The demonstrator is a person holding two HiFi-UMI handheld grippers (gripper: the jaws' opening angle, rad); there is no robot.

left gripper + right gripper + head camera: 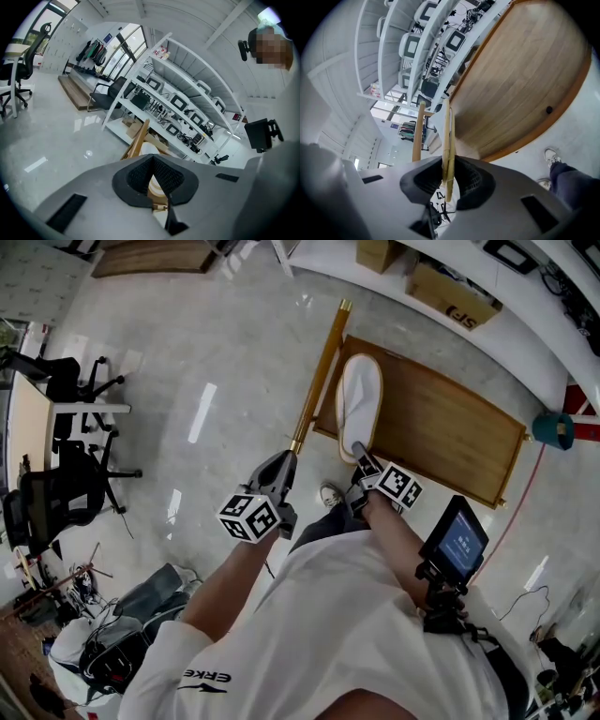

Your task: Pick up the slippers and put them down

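Observation:
A white slipper [360,401] with a tan rim lies lengthwise on the left end of a low wooden board [441,418]. My right gripper [361,454] is shut on its near heel end. In the right gripper view the slipper [448,136] shows edge-on, pinched between the black pads, with the board [520,79] beyond. My left gripper [284,463] hangs left of the board, pointing at the near end of a long wooden pole [319,371]. Its pads [140,176] meet at the tips with nothing held. Only one slipper is in view.
Office chairs [70,437] and a desk stand at the left. Cardboard boxes [450,292] sit under white shelving at the top. A dark bag [131,615] lies at the bottom left, and a teal object [555,429] sits past the board's right end. The person's shoe [330,493] is beside the board.

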